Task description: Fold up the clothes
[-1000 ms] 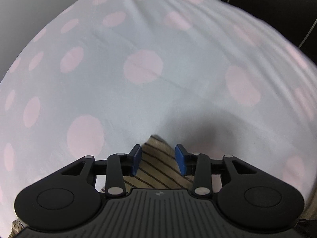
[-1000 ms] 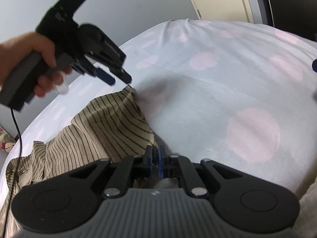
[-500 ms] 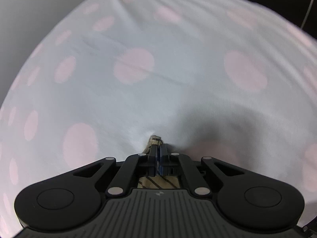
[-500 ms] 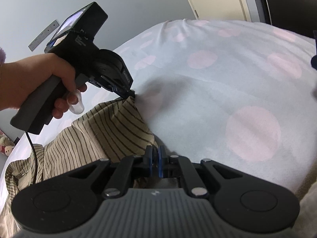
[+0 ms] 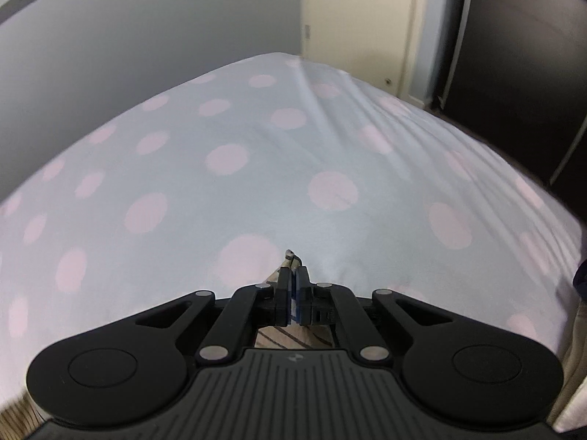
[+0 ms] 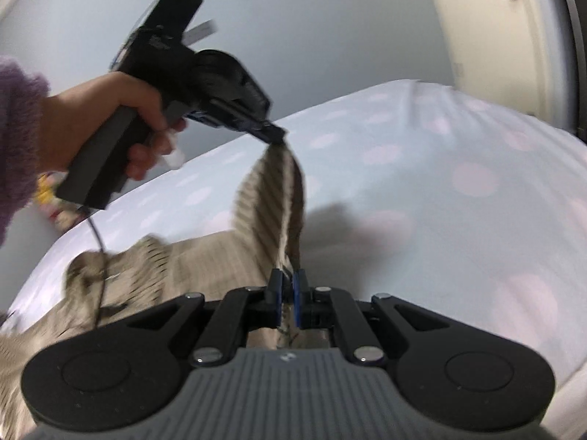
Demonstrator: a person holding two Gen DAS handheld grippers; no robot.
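Note:
A beige garment with thin dark stripes (image 6: 264, 198) hangs stretched between both grippers above the bed. In the right wrist view my left gripper (image 6: 273, 135), held by a hand (image 6: 143, 110) in a purple sleeve, is shut on the garment's upper corner. My right gripper (image 6: 288, 282) is shut on the lower end of the same edge. The rest of the garment (image 6: 139, 267) trails down to the left and is blurred. In the left wrist view only a small tip of the striped cloth (image 5: 290, 256) pokes out past my shut left gripper (image 5: 293, 275).
The bed sheet (image 5: 256, 168) is pale blue with pink dots and spreads wide ahead and to the right. A grey wall (image 5: 128, 36) rises behind it; a cream door (image 5: 359, 29) and dark furniture (image 5: 513, 55) stand at the far right. A cable (image 6: 97, 234) hangs from the left gripper's handle.
The left gripper closed on the garment's corner, then lifted it well above the bed. The right gripper also rose, staying shut, so the cloth now hangs taut between them.

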